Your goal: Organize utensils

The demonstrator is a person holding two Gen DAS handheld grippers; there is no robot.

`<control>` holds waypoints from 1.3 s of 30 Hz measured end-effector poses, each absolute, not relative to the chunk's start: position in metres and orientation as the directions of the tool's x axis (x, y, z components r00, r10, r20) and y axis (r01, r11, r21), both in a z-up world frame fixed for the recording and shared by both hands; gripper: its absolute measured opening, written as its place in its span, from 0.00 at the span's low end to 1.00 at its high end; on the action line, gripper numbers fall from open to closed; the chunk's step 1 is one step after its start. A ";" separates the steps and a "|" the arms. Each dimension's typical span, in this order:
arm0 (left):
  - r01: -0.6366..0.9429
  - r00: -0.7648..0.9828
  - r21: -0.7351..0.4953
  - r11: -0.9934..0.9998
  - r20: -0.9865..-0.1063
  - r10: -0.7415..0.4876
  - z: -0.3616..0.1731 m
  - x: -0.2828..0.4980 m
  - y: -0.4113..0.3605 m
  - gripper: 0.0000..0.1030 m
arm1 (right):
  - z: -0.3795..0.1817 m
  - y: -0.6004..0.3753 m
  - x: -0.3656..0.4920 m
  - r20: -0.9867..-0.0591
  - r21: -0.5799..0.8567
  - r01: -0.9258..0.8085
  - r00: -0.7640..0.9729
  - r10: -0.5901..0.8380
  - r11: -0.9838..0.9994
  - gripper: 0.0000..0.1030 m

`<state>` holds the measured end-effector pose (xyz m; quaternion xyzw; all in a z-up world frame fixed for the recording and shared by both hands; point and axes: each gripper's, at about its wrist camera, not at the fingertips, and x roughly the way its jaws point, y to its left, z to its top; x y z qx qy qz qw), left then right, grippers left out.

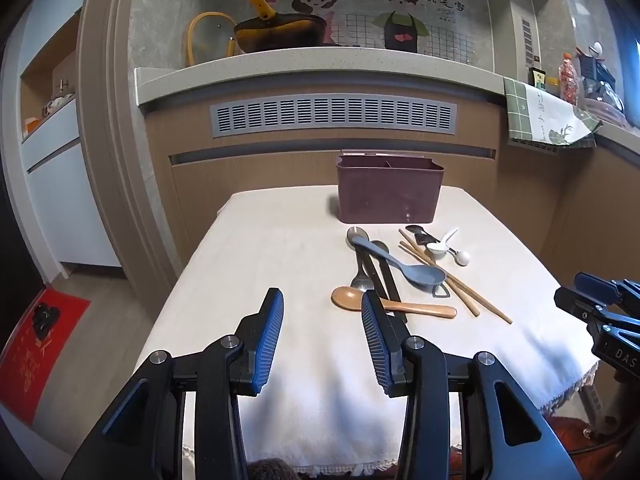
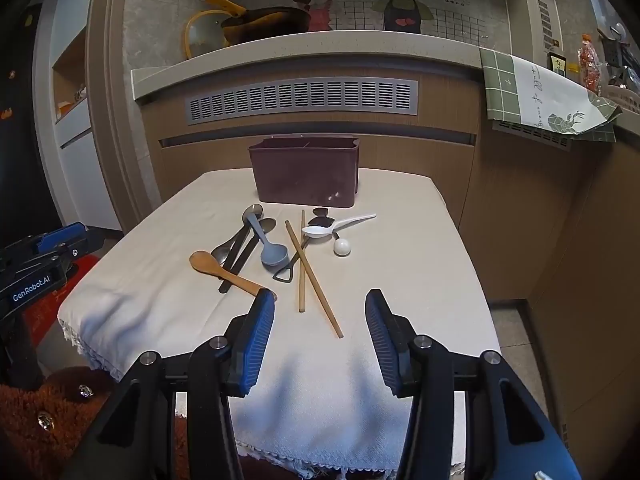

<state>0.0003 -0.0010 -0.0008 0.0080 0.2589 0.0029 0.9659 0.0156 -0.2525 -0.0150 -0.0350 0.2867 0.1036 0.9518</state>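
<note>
A maroon divided utensil holder [image 1: 390, 194] [image 2: 306, 178] stands at the far side of the table. In front of it lies a loose pile: a wooden spoon [image 1: 352, 298] [image 2: 208, 262], a blue-grey spoon [image 1: 420, 272] [image 2: 274, 254], metal spoons [image 1: 357, 236] [image 2: 253, 212], wooden chopsticks [image 1: 460, 284] [image 2: 316, 280], a white spoon [image 1: 438, 246] [image 2: 320, 230] and a bottle opener [image 2: 283, 274]. My left gripper [image 1: 322, 306] is open and empty above the near table, its right finger over the wooden spoon's handle. My right gripper [image 2: 320, 306] is open and empty near the chopsticks' ends.
The table wears a white cloth [image 1: 280, 248] [image 2: 400, 240] with fringed edges. A kitchen counter [image 1: 320, 68] behind holds a yellow-handled pan [image 1: 276, 32]. A red mat [image 1: 36, 344] lies on the floor at left. A green towel [image 2: 540, 96] hangs at right.
</note>
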 end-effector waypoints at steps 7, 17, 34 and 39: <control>-0.004 0.858 0.013 1.000 -0.514 0.010 -0.007 0.003 -0.001 0.41 | -0.016 -0.252 0.017 -0.560 -0.008 -0.212 0.810 0.171 0.977 0.44; -0.003 0.855 0.010 1.000 -0.519 0.008 -0.009 0.004 -0.003 0.41 | -0.018 -0.253 0.019 -0.568 -0.001 -0.217 0.804 0.179 0.976 0.44; -0.001 0.853 0.009 1.000 -0.522 0.006 -0.009 0.006 -0.003 0.41 | -0.021 -0.253 0.022 -0.575 0.001 -0.217 0.799 0.178 0.976 0.44; -0.001 0.853 0.010 1.000 -0.523 0.006 -0.009 0.007 -0.003 0.41 | -0.022 -0.254 0.022 -0.577 0.002 -0.217 0.797 0.178 0.976 0.44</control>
